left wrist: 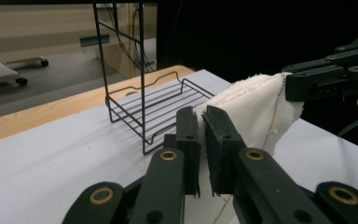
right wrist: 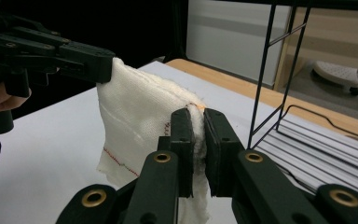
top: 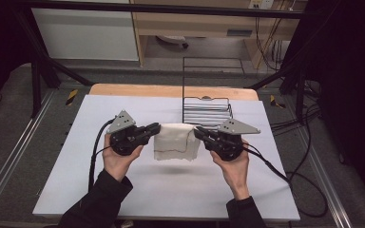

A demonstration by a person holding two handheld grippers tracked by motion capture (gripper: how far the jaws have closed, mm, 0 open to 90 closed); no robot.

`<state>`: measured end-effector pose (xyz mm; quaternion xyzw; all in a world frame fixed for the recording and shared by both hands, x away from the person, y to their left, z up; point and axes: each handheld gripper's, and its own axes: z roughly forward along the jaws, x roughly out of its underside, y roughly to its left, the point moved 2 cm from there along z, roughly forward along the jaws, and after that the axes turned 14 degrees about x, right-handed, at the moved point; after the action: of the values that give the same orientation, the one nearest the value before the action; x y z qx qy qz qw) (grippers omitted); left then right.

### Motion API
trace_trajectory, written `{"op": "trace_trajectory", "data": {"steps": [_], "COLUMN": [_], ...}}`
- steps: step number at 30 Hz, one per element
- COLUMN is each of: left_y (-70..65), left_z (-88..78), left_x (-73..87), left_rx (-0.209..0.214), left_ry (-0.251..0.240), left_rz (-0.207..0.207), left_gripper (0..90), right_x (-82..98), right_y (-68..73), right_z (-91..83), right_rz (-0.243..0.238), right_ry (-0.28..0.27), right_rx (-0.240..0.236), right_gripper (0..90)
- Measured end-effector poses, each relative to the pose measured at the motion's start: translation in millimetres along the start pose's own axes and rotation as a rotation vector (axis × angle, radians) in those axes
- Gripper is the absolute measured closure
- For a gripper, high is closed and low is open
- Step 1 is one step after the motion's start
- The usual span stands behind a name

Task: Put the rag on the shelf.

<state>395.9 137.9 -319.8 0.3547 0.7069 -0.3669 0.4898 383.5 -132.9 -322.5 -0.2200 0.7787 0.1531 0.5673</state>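
A white cloth with a thin red stitched line hangs folded between my two grippers, lifted off the white table. My left gripper is shut on the cloth's left top corner; its pads pinch the cloth in the left gripper view. My right gripper is shut on the right top corner, and in the right gripper view the cloth is squeezed between its jaws. Each gripper view shows the other gripper farther off, clamped on the opposite corner.
A black wire rack with a tall back frame stands just behind the cloth, toward the table's far edge. A wooden board edge runs along the back. Cables trail off both grippers. Black frame posts flank the table.
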Motion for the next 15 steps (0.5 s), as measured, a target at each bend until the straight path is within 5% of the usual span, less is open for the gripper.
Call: {"op": "trace_trajectory", "data": {"steps": [15], "left_y": [-5.2], "left_z": [12.7], "left_x": [-32.0], "left_rx": [-0.007], "left_ry": [-0.082], "left_rz": [0.040], "left_gripper": [83.9], "right_x": [-25.7], "right_y": [-14.3], "right_z": [-14.1], "right_rz": [-0.006], "right_ry": [-0.093], "right_rx": [0.055], "right_gripper": [83.1]}}
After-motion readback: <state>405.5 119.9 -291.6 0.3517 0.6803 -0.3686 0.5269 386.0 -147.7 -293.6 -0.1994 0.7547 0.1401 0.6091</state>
